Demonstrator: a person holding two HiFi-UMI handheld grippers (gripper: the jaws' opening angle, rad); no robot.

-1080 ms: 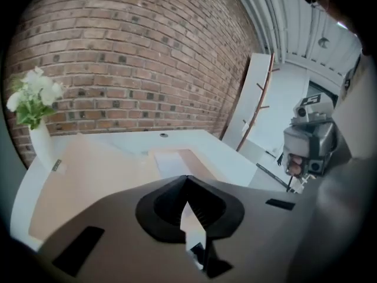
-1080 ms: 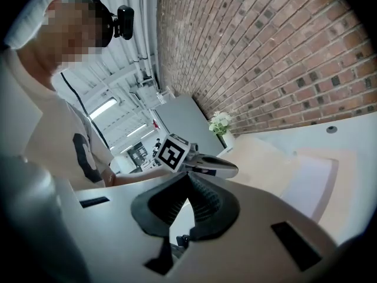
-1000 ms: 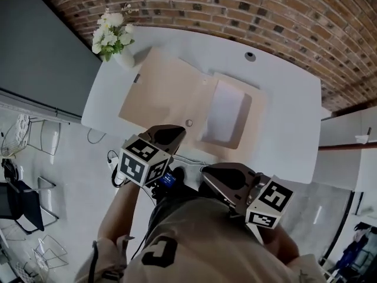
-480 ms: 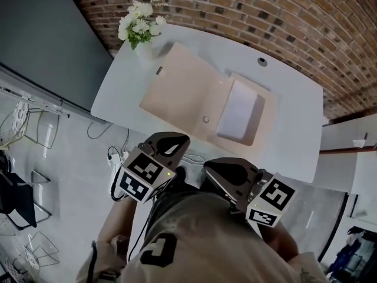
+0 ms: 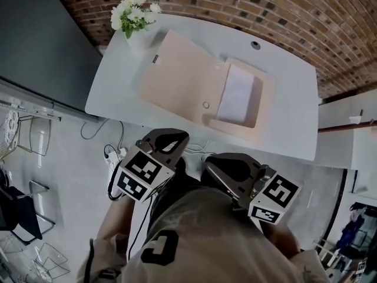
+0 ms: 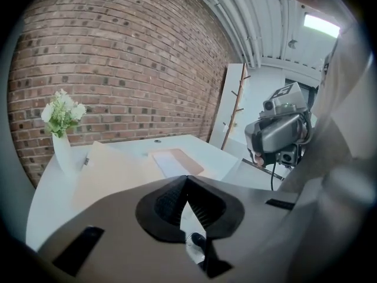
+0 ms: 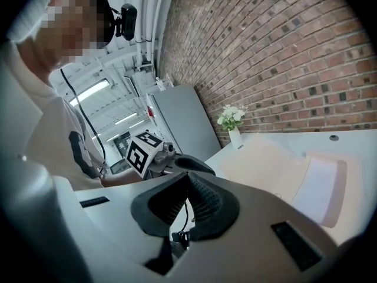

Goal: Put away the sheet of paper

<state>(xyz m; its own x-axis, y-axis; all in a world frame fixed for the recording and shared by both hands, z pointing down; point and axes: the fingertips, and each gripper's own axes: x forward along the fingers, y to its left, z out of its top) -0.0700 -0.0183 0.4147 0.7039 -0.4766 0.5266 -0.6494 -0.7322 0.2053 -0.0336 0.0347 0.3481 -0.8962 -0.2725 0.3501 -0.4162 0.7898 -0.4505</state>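
A white sheet of paper (image 5: 237,93) lies flat in the right half of an open beige folder (image 5: 177,69) on the white table (image 5: 288,99). The sheet (image 6: 171,164) and folder (image 7: 265,158) also show in both gripper views. My left gripper (image 5: 171,137) and right gripper (image 5: 221,165) hang close to the person's body, short of the table's near edge and well apart from the folder. The left gripper (image 6: 187,178) has its jaws pressed together with nothing between them. The right gripper (image 7: 187,175) is shut and empty too.
A white vase of flowers (image 5: 132,13) stands at the table's far left corner, beside the folder. A round cable hole (image 5: 255,45) sits near the far edge. A brick wall (image 5: 283,10) runs behind, a dark panel (image 5: 41,46) stands left, and cables (image 5: 115,155) lie on the floor.
The head view has shifted, so the table sits higher and farther in the picture. Both grippers stay shut near the body. The sheet and folder have not moved.
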